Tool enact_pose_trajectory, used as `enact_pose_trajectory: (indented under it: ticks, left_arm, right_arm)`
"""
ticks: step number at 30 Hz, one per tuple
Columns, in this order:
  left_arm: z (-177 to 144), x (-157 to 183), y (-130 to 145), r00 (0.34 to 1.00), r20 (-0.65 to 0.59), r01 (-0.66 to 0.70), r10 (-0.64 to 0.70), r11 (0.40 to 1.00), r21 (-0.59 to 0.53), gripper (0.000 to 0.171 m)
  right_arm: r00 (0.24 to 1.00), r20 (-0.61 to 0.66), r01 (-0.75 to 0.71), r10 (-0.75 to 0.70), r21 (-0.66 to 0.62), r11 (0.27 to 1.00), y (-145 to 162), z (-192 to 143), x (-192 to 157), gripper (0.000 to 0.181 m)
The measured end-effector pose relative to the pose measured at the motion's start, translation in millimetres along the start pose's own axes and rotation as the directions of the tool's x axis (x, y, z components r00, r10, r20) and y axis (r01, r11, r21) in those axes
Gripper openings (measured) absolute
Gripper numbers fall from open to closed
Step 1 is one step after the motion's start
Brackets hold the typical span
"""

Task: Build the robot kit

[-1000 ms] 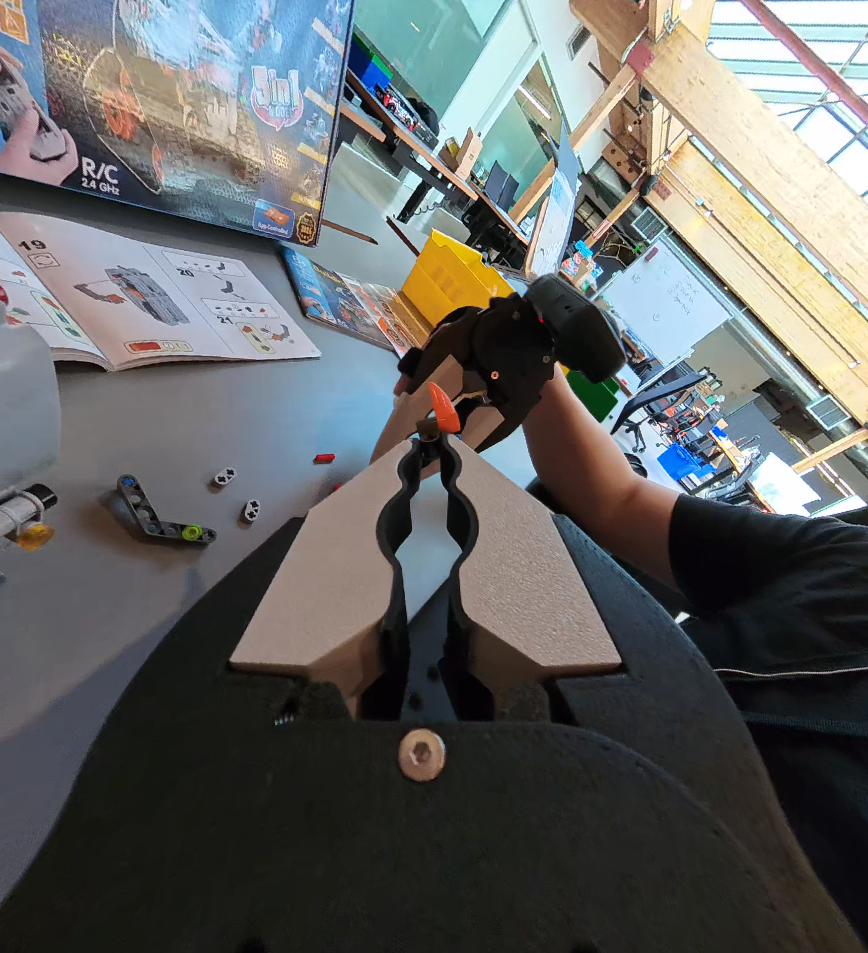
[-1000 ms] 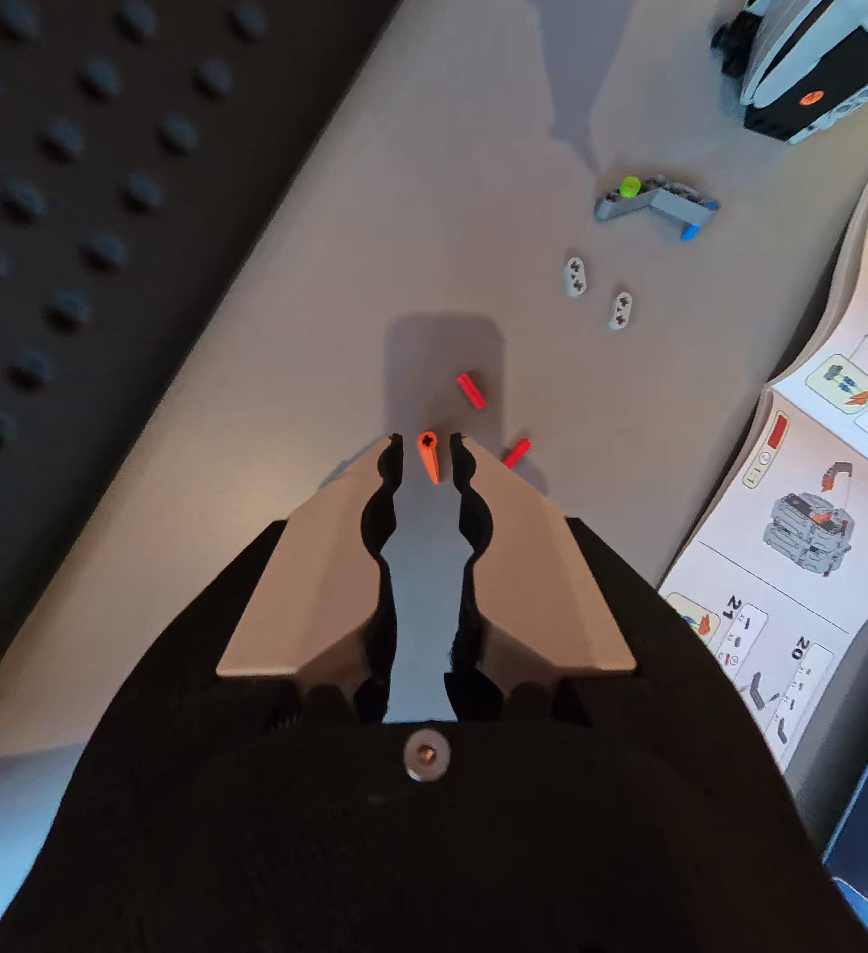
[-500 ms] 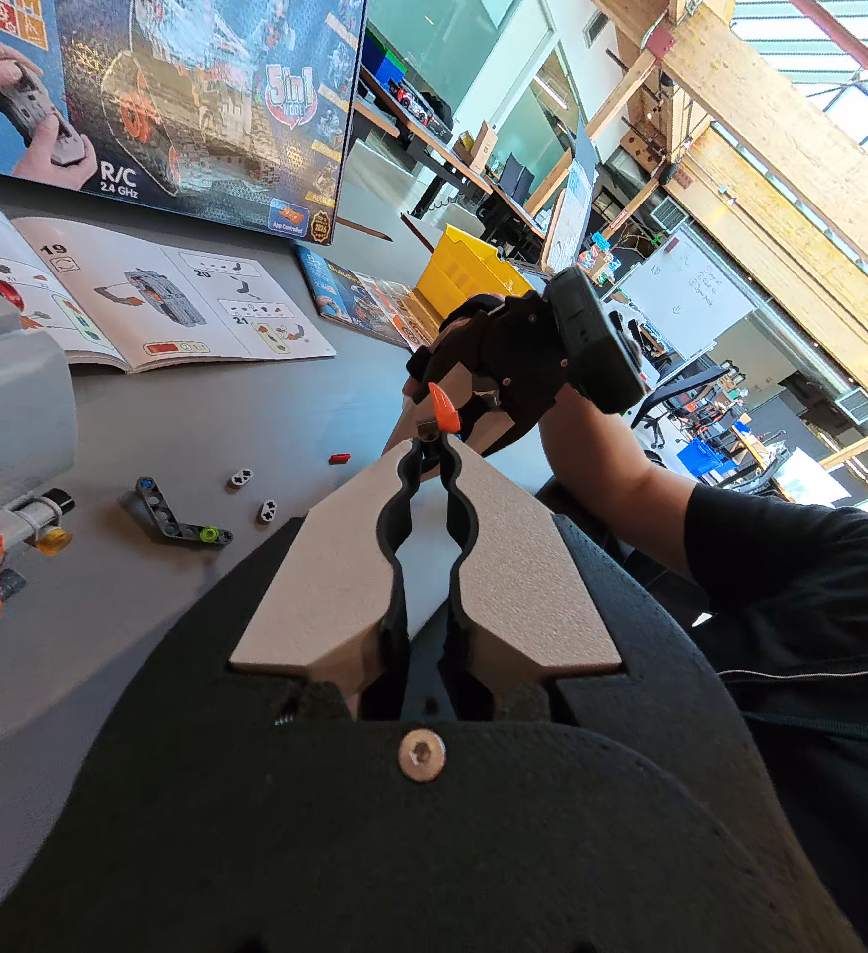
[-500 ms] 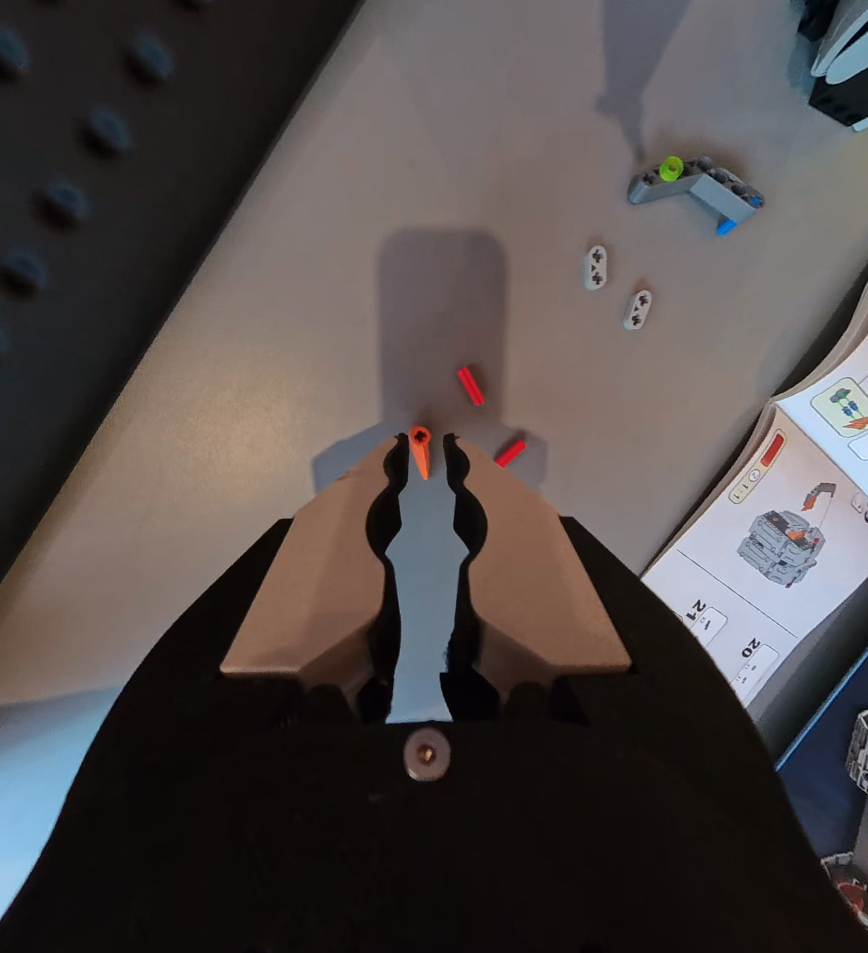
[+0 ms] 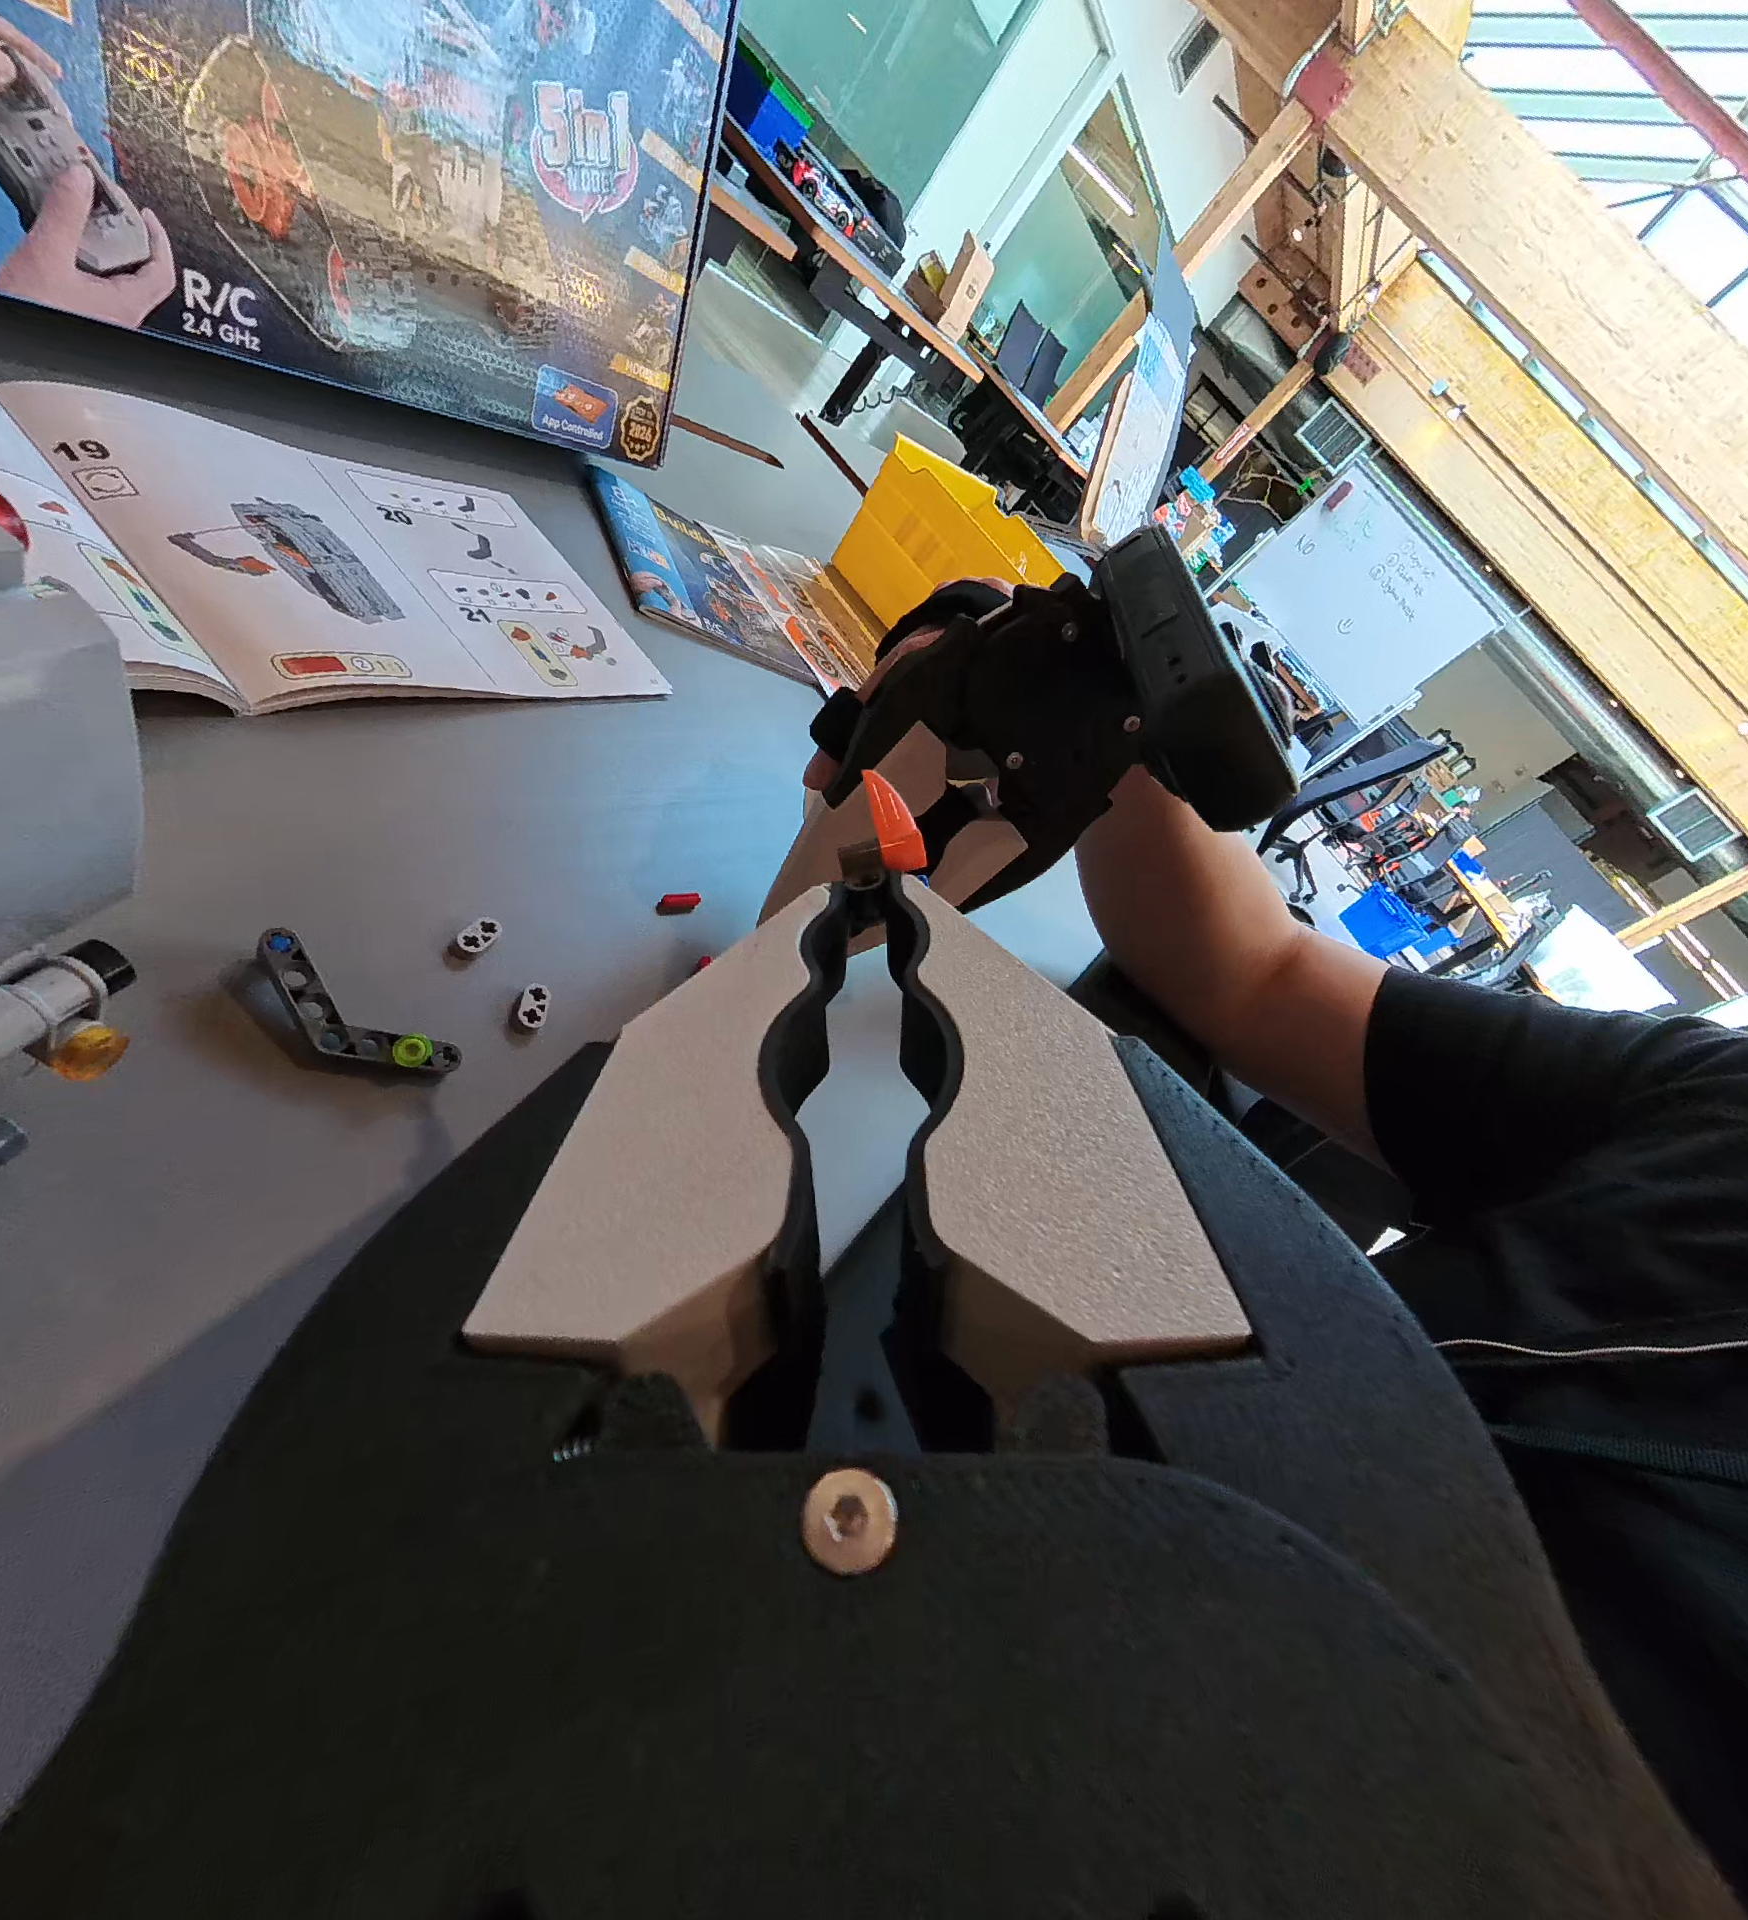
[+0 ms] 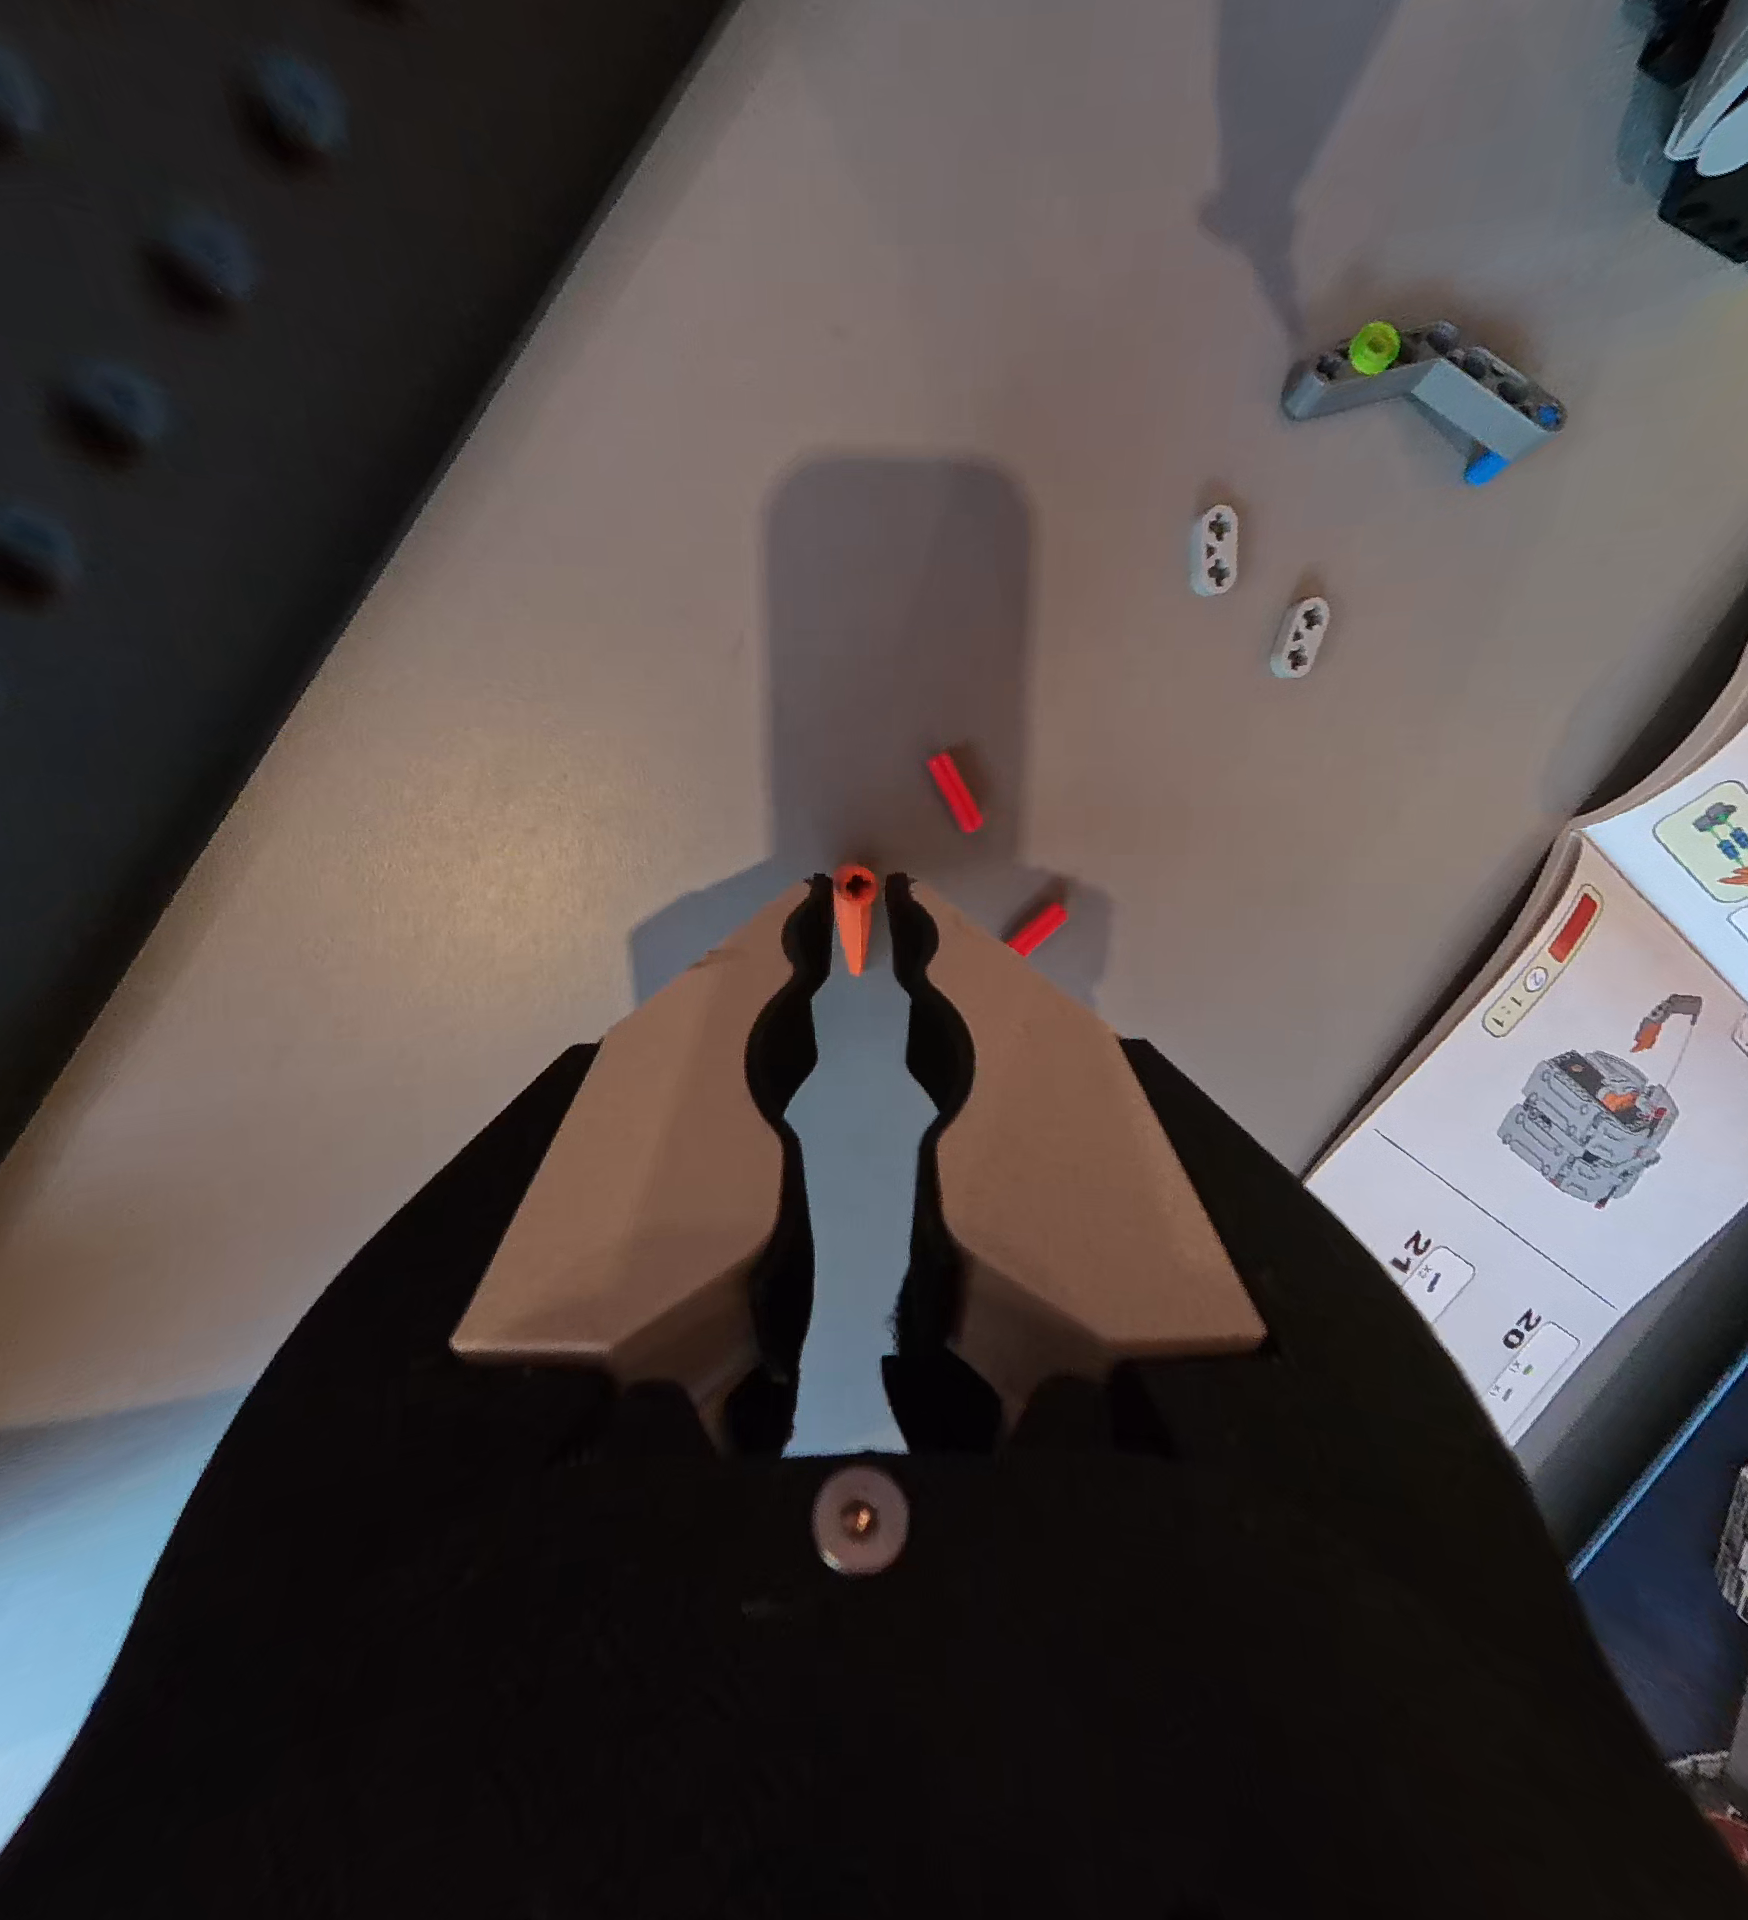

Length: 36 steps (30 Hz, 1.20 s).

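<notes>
My left gripper (image 5: 865,883) is shut on an orange tooth piece (image 5: 891,821), pinching it by a small dark pin at its base and holding it above the grey table (image 5: 434,790). My right gripper (image 6: 854,891) points down at the table (image 6: 641,623). Its jaws stand narrowly apart around a second orange tooth piece (image 6: 854,920), with thin gaps showing on both sides. Two red pins (image 6: 953,790) (image 6: 1036,925) lie just beyond its tips. In the left wrist view the right gripper's black body (image 5: 1026,707) shows behind my left fingertips, and its tips are hidden.
A grey bent beam (image 5: 340,1023) (image 6: 1421,390) and two small grey links (image 5: 475,935) (image 6: 1215,549) lie on the table. An open instruction booklet (image 5: 330,582) (image 6: 1576,1091), a toy box (image 5: 330,177) and a grey model (image 5: 8,727) stand around. A dark studded surface (image 6: 122,364) lies left. The left gripper's tips are roughly 15 centimeters from the right gripper's.
The right gripper's jaws have narrowed around the orange piece, and its view has turned so more booklet and box show. The left gripper has tilted slightly, still holding its orange piece.
</notes>
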<state>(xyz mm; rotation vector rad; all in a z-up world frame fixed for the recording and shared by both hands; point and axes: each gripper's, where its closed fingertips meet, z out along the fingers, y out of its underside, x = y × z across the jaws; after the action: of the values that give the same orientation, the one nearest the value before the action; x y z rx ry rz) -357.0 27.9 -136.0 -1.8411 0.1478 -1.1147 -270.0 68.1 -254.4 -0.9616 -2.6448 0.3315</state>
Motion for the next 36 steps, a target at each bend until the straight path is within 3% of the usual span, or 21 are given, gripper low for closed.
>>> enact_pose_trajectory:
  ticks: [13,17,22,28,32,36]
  left_arm:
    - [3.6,0.1,0.8,1.0,-0.005,-0.003,0.004,1.0,0.018,0.005]
    - [6.2,3.7,-4.8,0.998,0.014,-0.059,0.058,0.994,0.094,0.004]
    - [8.1,19.3,-16.1,0.991,0.025,-0.135,0.133,0.972,0.193,0.005]
    - [2.1,29.4,-28.1,0.979,0.095,-0.2,0.179,0.925,0.323,0.005]
    - [-0.2,38.7,-33.3,0.983,0.074,-0.182,0.167,0.912,0.368,0.005]
    - [-2.6,42.0,-38.4,0.98,0.092,-0.201,0.179,0.897,0.394,0.005]
  right_arm:
    - [0.999,-0.008,-0.034,0.035,0.065,0.997,-10.5,-5.9,2.4,0.006]
    - [0.985,-0.162,-0.023,0.063,0.236,0.972,-47.0,-39.5,23.1,0.006]
    - [0.906,-0.419,0.132,0.068,0.431,0.893,-104.3,-99.6,36.5,0.006]
    - [0.749,-0.658,0.265,0.076,0.403,0.876,-133.6,-134.3,43.4,0.005]
    - [0.67,-0.738,0.272,0.084,0.349,0.897,-135.4,-135.5,51.4,0.006]
    - [0.658,-0.743,0.242,0.121,0.361,0.901,-135.7,-136.2,54.7,0.006]
